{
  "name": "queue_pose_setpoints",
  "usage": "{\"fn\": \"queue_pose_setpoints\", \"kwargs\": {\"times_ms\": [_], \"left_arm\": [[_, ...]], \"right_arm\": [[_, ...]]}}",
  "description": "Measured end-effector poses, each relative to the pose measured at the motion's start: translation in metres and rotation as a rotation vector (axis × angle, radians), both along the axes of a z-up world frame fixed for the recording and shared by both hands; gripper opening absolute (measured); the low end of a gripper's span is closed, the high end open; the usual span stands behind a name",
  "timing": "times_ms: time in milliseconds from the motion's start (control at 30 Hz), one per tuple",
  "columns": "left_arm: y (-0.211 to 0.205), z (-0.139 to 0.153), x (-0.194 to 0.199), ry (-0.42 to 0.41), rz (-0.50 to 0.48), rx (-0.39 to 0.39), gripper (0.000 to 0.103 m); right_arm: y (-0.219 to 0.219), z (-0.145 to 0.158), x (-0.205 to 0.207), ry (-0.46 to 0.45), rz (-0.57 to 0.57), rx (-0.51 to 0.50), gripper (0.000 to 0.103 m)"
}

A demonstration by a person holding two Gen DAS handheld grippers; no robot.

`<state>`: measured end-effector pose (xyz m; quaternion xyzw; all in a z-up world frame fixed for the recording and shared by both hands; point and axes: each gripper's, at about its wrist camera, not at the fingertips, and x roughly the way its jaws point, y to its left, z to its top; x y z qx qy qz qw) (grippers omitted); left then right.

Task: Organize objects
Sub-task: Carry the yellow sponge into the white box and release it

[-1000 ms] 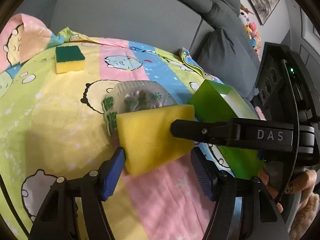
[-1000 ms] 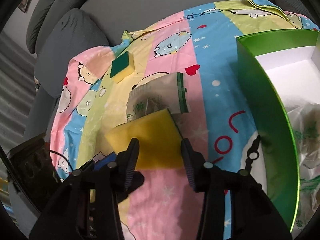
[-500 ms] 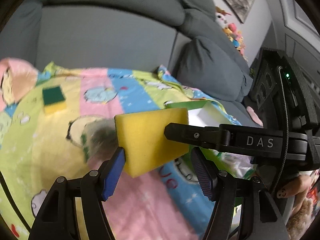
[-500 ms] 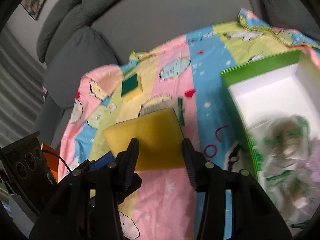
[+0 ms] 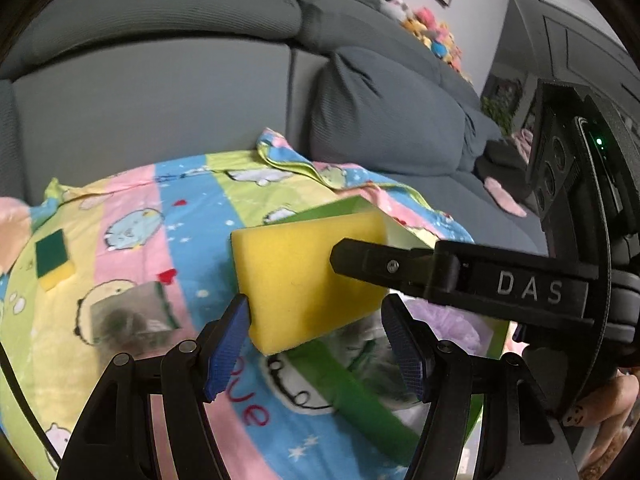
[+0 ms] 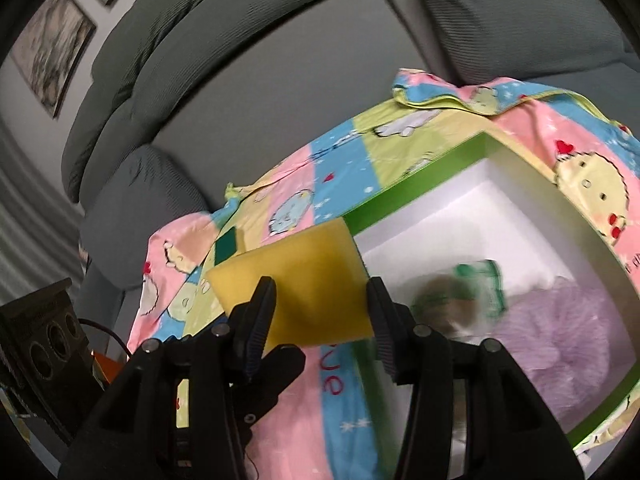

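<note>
A yellow sponge point(image 5: 308, 276) hangs in the air over the near left rim of the green box point(image 6: 404, 196). My left gripper point(image 5: 314, 344) is shut on it, with a blue pad at each side edge. My right gripper point(image 6: 320, 320) grips the same sponge point(image 6: 304, 276) from the other side. Its jaws are opening, with the sponge still between them and touching the fingers. One right finger point(image 5: 400, 268) lies across the sponge's face in the left wrist view. A second sponge point(image 5: 52, 260), green on yellow, lies far left on the blanket. A clear packet point(image 5: 128, 316) lies nearer.
The box has a white inside and holds a purple fluffy thing point(image 6: 560, 344) and a green-printed packet point(image 6: 460, 300). It stands on a striped cartoon blanket point(image 5: 192, 208) spread over a grey sofa point(image 5: 160, 92). A black device point(image 6: 40, 344) stands at the left.
Both grippers have risen and carried the yellow sponge to the right, from above the clear packet on the blanket to the box's rim. The right gripper's fingers stand slightly wider apart.
</note>
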<state>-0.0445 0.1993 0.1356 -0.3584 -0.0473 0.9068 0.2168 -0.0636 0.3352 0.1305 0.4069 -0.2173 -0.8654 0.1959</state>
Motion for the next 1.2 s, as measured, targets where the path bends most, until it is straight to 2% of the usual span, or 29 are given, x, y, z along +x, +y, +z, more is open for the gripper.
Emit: {"fn": "queue_pose_setpoints", "kwargs": {"times_ms": [167,233,600,800,1033,1200], "left_arm": [[0.026,-0.008,-0.008,-0.036,-0.046,0.013,0.068],[0.034,-0.01,-0.008,-0.04,-0.06,0.022,0.068],[0.077,-0.021,-0.015,-0.076,-0.101,-0.033,0.068],[0.087,-0.032,-0.021,-0.11,-0.119,-0.038,0.068],[0.089,-0.038,-0.024,-0.149,-0.117,-0.012,0.068],[0.086,-0.033,-0.02,-0.145,-0.125,0.002,0.068]], "right_arm": [[0.031,-0.005,0.0,-0.019,-0.076,-0.037,0.048],[0.04,-0.005,0.001,-0.015,-0.104,-0.052,0.052],[0.077,-0.021,-0.003,-0.066,-0.19,-0.054,0.056],[0.084,-0.025,-0.006,-0.08,-0.215,-0.055,0.064],[0.085,-0.028,-0.008,-0.103,-0.231,-0.031,0.065],[0.087,-0.029,-0.007,-0.106,-0.238,-0.038,0.068]]}}
